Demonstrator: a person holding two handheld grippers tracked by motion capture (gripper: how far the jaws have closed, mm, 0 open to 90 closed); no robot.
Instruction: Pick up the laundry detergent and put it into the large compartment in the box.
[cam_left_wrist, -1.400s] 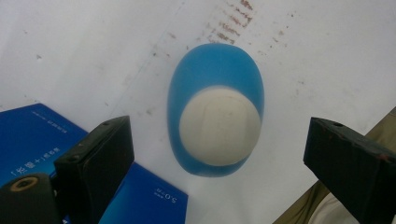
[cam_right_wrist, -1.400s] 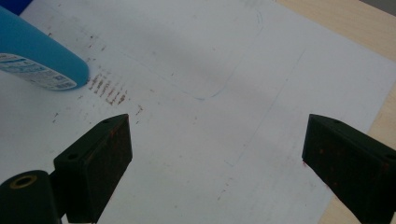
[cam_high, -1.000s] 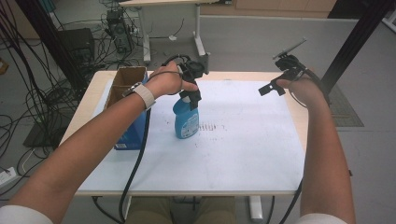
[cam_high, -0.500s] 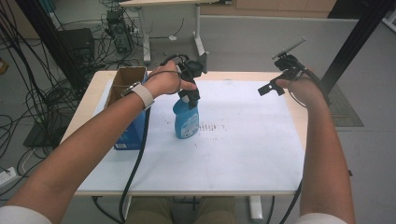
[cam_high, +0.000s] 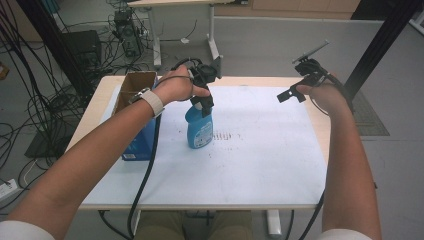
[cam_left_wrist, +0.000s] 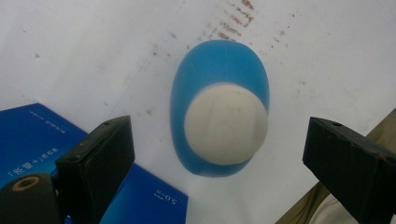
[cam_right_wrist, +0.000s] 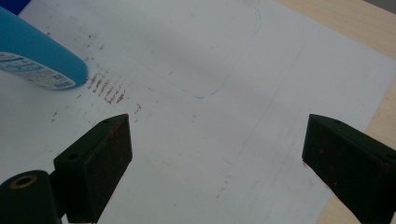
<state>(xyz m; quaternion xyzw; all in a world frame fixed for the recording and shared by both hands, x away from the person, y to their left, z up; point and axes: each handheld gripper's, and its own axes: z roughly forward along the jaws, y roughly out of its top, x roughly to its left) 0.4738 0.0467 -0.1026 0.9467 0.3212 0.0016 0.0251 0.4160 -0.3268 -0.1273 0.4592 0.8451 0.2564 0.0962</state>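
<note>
Bottle (cam_high: 199, 129) stands upright on the white sheet (cam_high: 260, 150) of the counter (cam_high: 320, 125), directly beneath the left tool (cam_high: 204, 102), whose jaws are spread wide to either side of its white cap (cam_left_wrist: 226, 123) without touching it. It looks like stiff, smooth plastic, likely slippery and top-heavy if part full, so the narrow neck under the cap seems the safest hold. A blue box (cam_high: 141, 142) lies just beside that tool. The right tool (cam_high: 292, 94) hovers well apart, jaws wide. Nothing has shifted from the earlier frames; both hands hold their places.
</note>
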